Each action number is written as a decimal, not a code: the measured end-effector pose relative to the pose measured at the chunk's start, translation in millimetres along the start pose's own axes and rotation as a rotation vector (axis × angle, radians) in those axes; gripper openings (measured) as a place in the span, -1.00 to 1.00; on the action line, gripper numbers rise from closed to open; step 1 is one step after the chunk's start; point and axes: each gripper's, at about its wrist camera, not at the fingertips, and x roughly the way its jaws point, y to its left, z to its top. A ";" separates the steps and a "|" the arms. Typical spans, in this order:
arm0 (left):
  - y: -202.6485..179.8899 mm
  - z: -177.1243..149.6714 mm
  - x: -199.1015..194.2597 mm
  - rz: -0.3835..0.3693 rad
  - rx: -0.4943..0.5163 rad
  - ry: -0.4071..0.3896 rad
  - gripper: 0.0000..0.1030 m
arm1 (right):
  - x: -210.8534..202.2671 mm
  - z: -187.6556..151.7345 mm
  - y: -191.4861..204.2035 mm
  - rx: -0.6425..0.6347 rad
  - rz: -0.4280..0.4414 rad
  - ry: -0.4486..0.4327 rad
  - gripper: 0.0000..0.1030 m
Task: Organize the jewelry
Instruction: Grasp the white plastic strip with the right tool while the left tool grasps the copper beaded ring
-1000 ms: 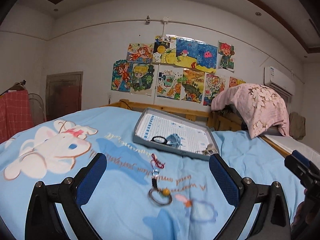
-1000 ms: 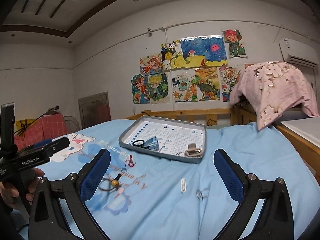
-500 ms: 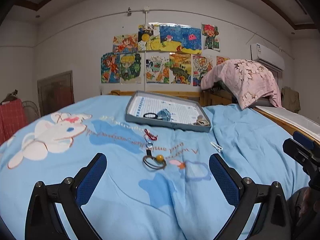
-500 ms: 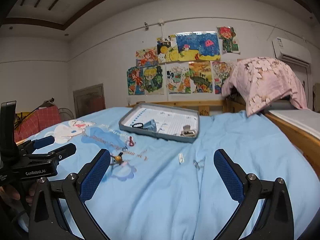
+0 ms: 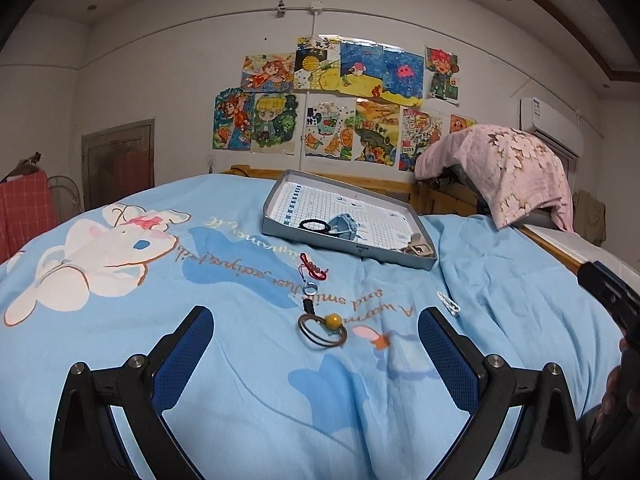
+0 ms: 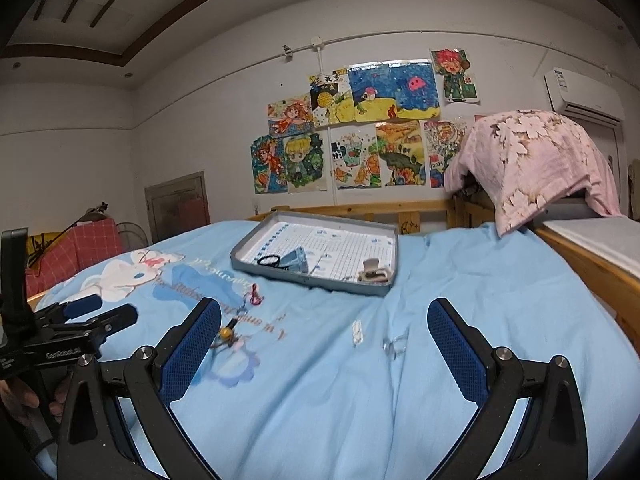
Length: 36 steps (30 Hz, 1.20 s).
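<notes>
Jewelry lies scattered on the light blue cartoon-print bedspread (image 5: 224,360) ahead of both claws. The left claw (image 5: 316,354) hovers released, its blue-padded fingers wide apart and gripping nothing; between them and a little farther off lies a dark brown cord bracelet with a round amber bead (image 5: 322,326), coiled in loose loops. Just beyond it sit a small silver ring (image 5: 309,289) and a red string charm (image 5: 313,269), in a line running toward the shallow grey tray lined with gridded paper (image 5: 394,258).

Inside the tray rest a black hair tie (image 5: 313,224), a folded blue-grey piece (image 5: 343,226) touching it, and a pale beige claw clip (image 5: 418,245) in the near right corner.

The right claw (image 6: 324,350) is also released and empty, fingers spread wide. Between them, apart from each other, lie a small white hair clip (image 6: 357,332) and a clear thin clip (image 6: 394,345), hard to make out against the cloth. The bracelet sits just beside its left finger.
</notes>
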 end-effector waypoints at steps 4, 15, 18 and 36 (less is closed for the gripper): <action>0.5 2.1 14.4 0.004 0.004 0.021 1.00 | 15.4 12.7 -6.4 0.005 0.004 -0.019 0.97; -3.9 -12.4 74.7 -0.050 -0.012 0.155 1.00 | 94.9 11.4 -11.2 -0.018 0.103 0.112 0.97; -2.7 -13.6 87.7 -0.043 -0.036 0.174 1.00 | 117.9 6.9 -9.5 -0.030 0.124 0.139 0.97; 2.0 -32.6 141.2 -0.064 -0.077 0.227 0.24 | 204.8 -35.2 -14.0 0.021 0.121 0.336 0.36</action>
